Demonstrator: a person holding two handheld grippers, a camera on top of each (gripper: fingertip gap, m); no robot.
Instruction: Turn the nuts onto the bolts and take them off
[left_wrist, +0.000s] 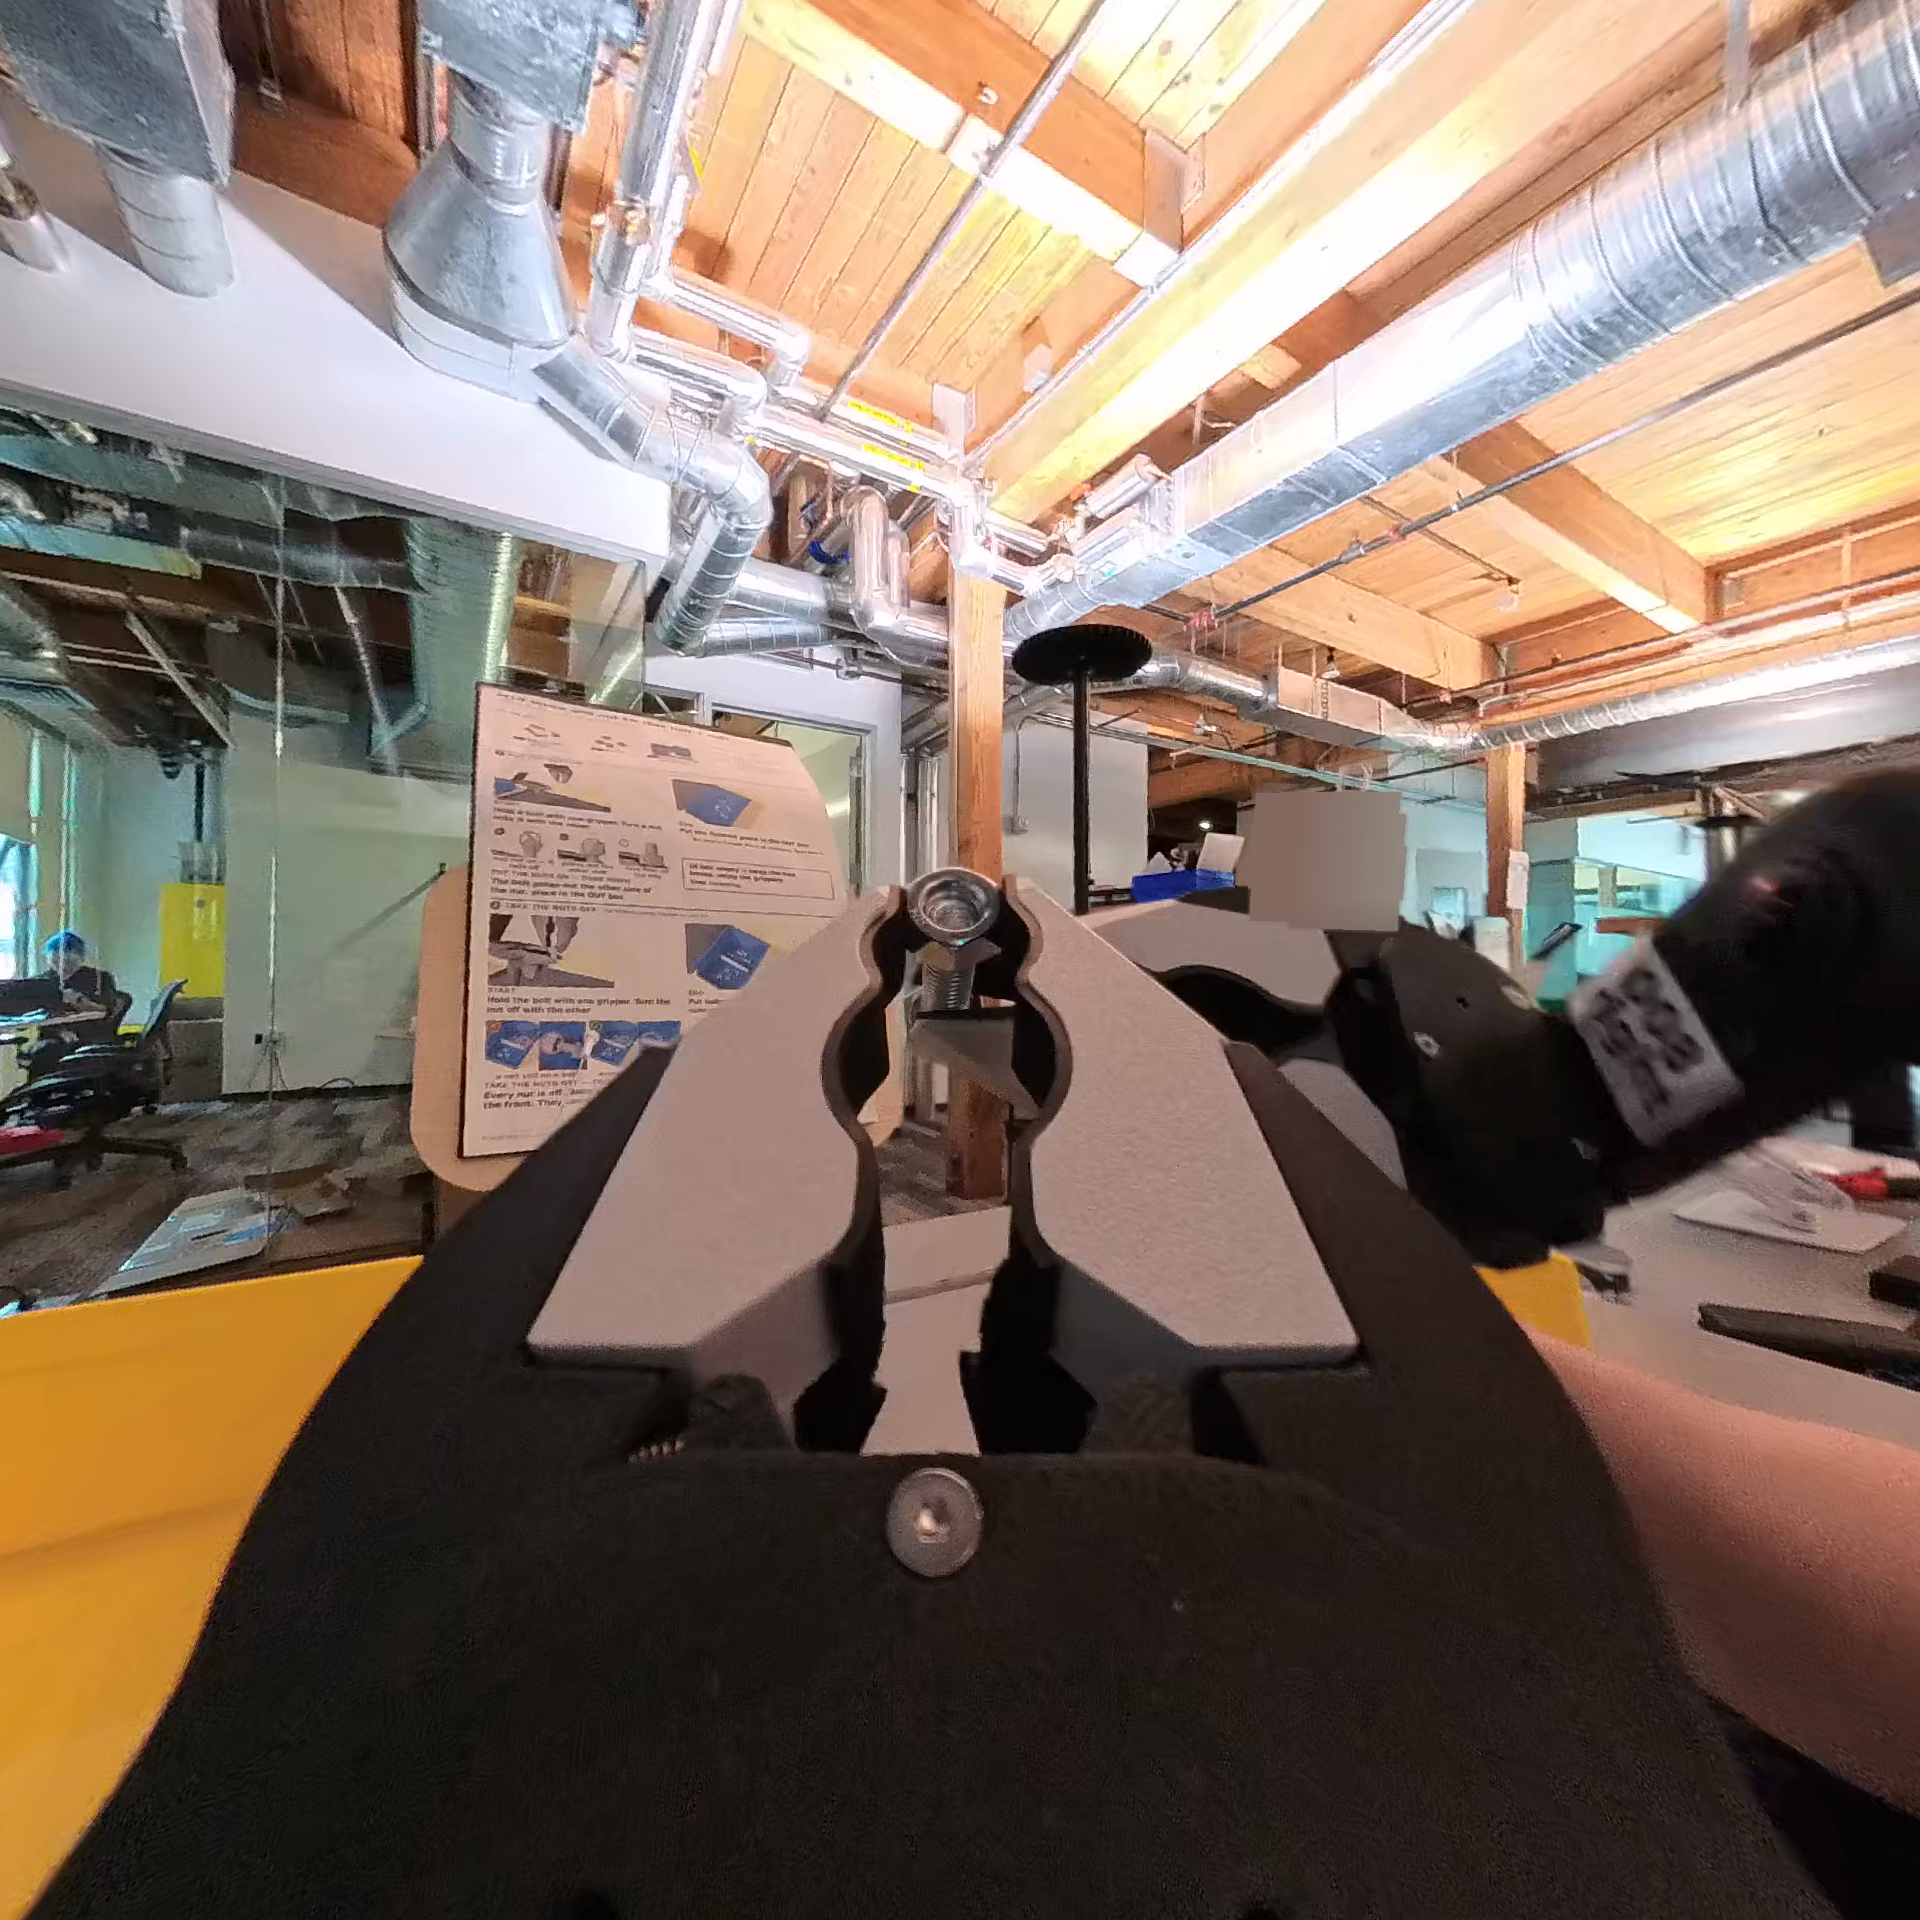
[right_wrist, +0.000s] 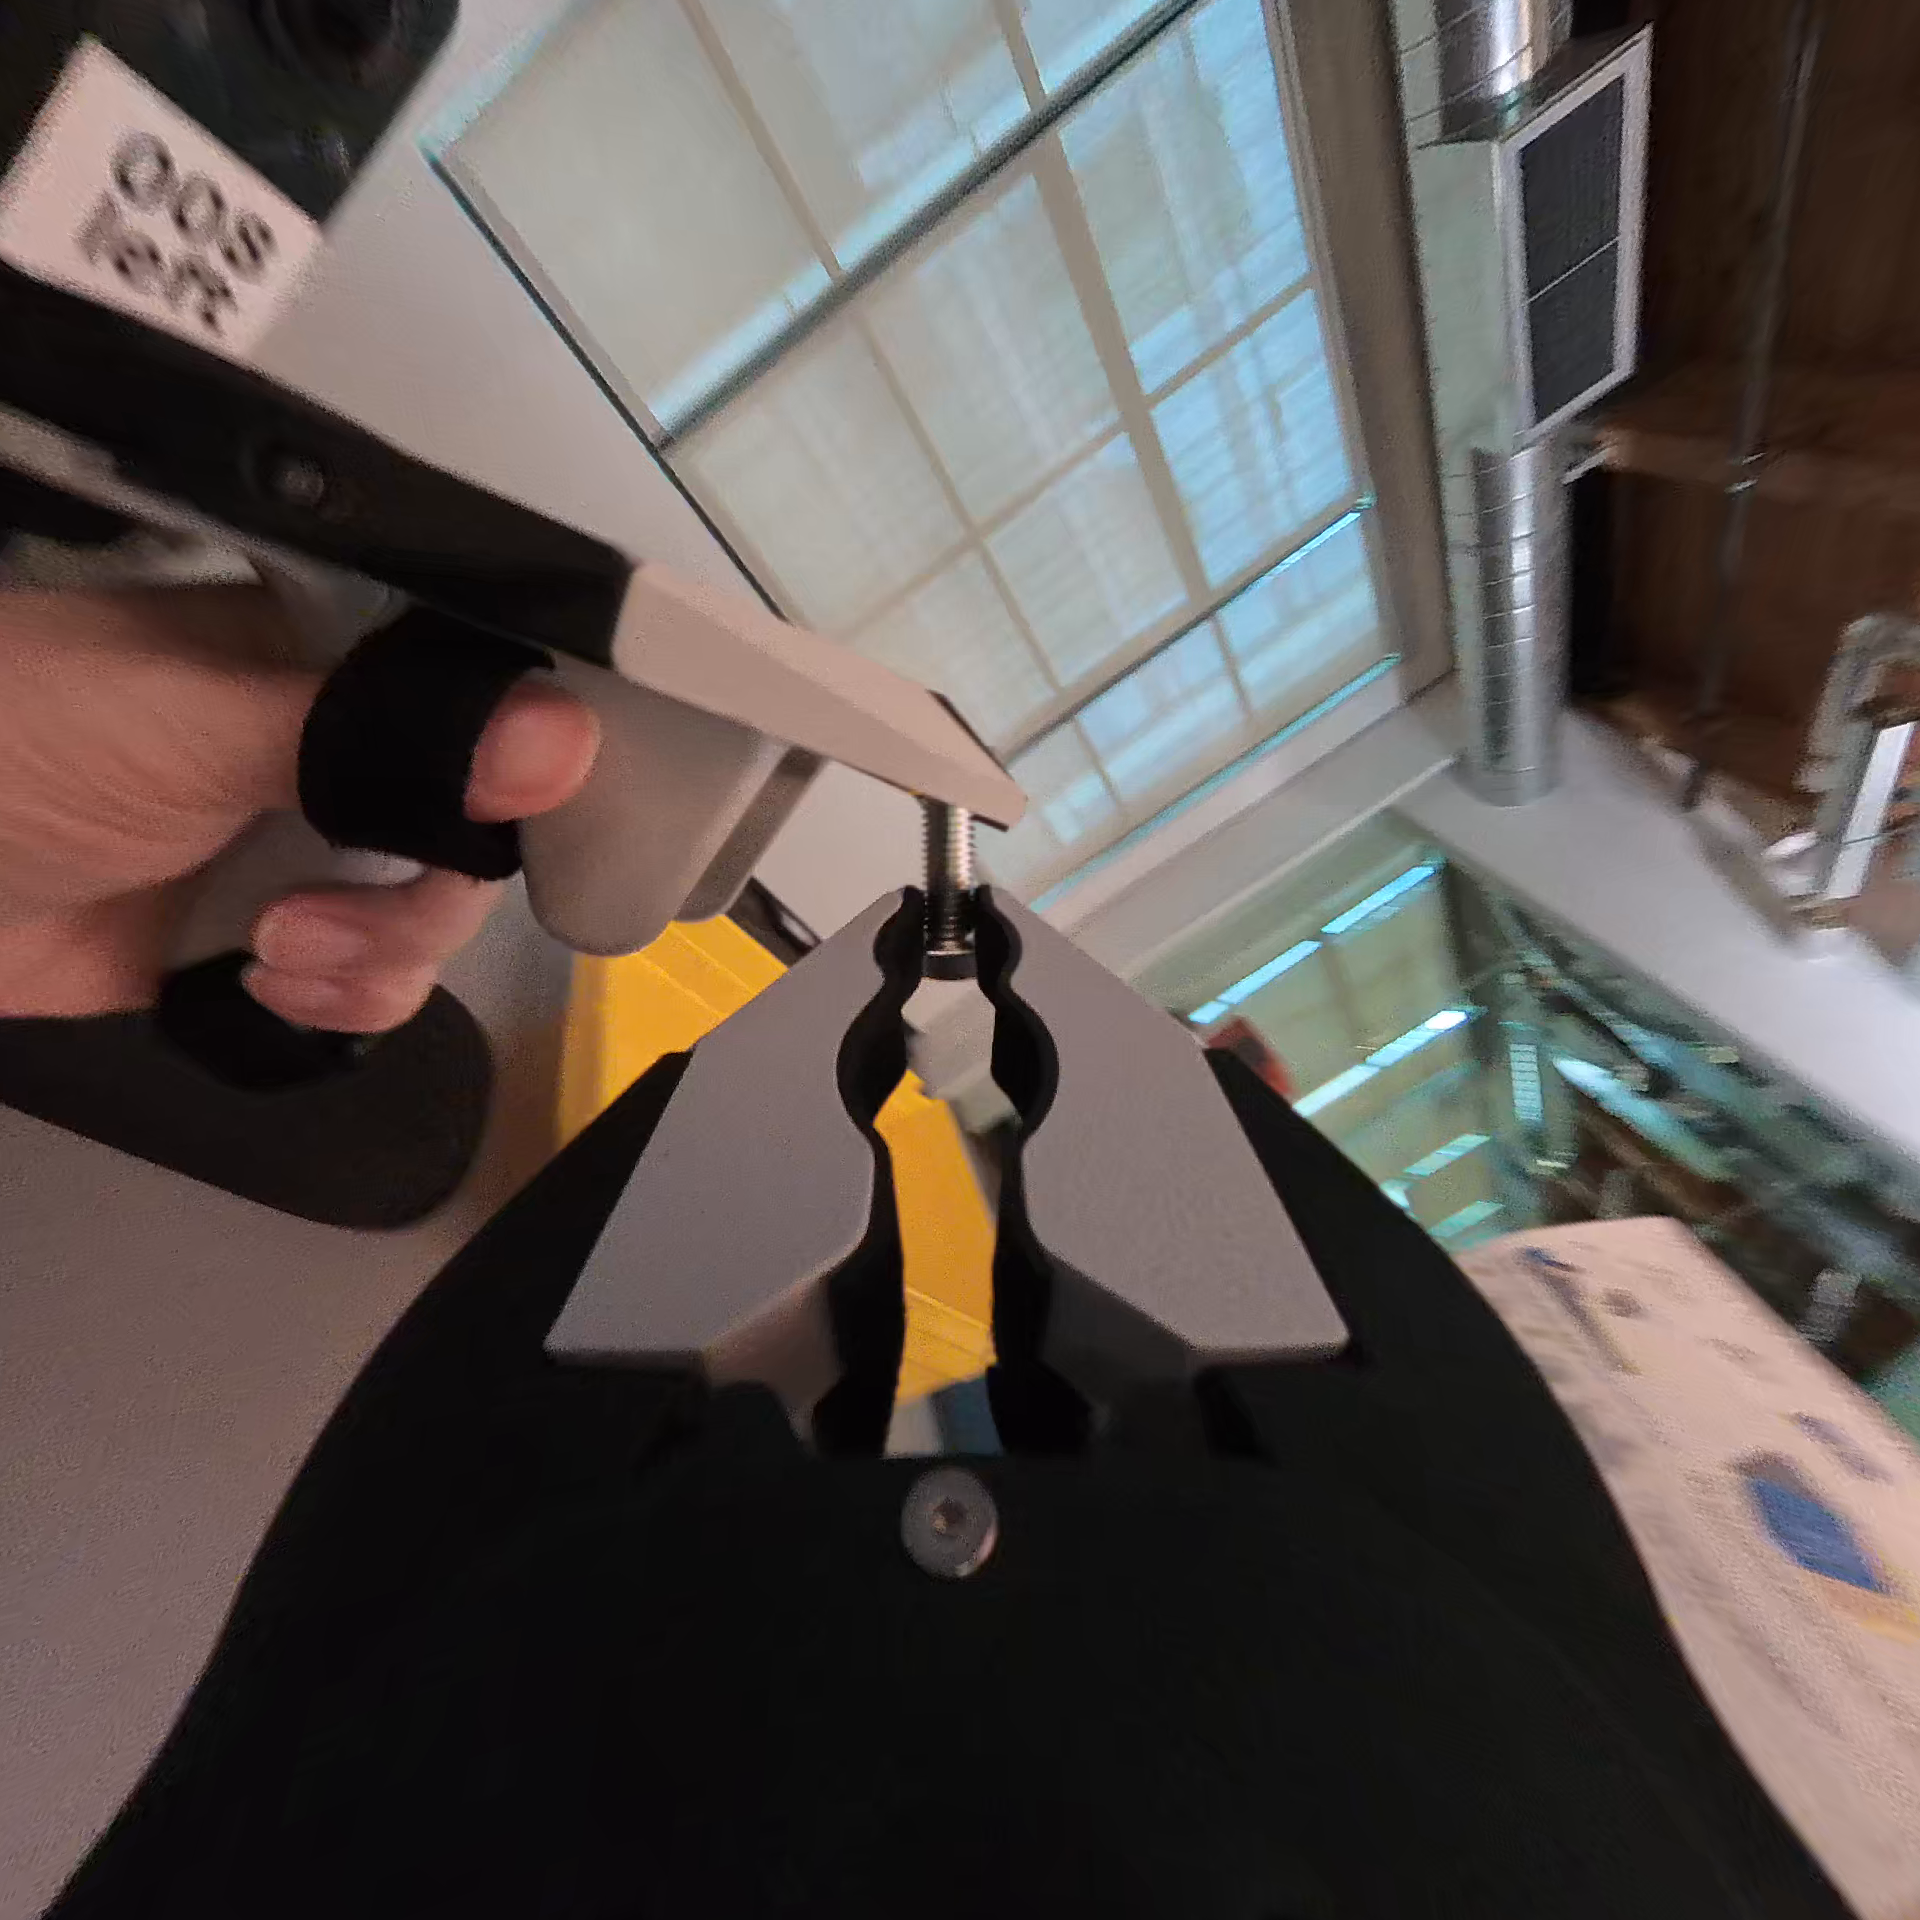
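My left gripper (left_wrist: 953, 896) is shut on the head of a silver bolt (left_wrist: 952, 904), held up in the air. The threaded shaft (left_wrist: 943, 982) hangs down behind the fingers. In the right wrist view the bolt's shaft (right_wrist: 948, 847) runs from the left gripper's tip (right_wrist: 977, 802) down into my right gripper (right_wrist: 948, 906). The right gripper is shut on the nut (right_wrist: 948, 951) sitting on the thread. The right gripper's body (left_wrist: 1455, 1049) shows to the right of the bolt in the left wrist view, slightly blurred.
A yellow bin (left_wrist: 156, 1455) lies below on the left. An instruction board (left_wrist: 623, 914) stands behind it. A white table (left_wrist: 1714, 1236) with papers and dark items is at the right. A person's hand (right_wrist: 312, 810) holds the left gripper's handle. The tips of both grippers are at nearly the same place.
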